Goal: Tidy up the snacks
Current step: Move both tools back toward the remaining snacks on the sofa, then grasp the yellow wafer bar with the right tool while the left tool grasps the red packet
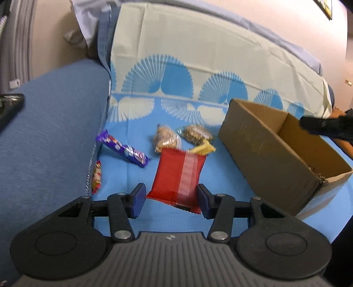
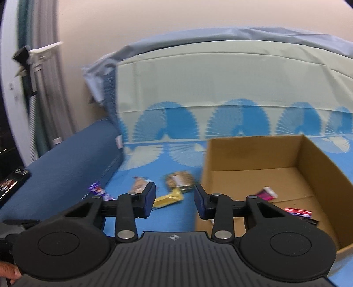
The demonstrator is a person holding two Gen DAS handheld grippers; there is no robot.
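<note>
Roughly six loose snack packets (image 1: pixel 177 177), one cardboard box (image 1: pixel 270 152)

A blue upholstered sofa (image 1: pixel 50 136) fills the view, its broad armrest sweeping in from the left. Over seat and backrest lies a cloth (image 1: pixel 198 55), pale cream up top, bright blue below with white and blue fan patterns. Behind it rises a plain peach wall (image 2: pixel 154 19). Far left, grey curtains (image 1: pixel 19 44) hang in folds. The light is soft and even.
</note>
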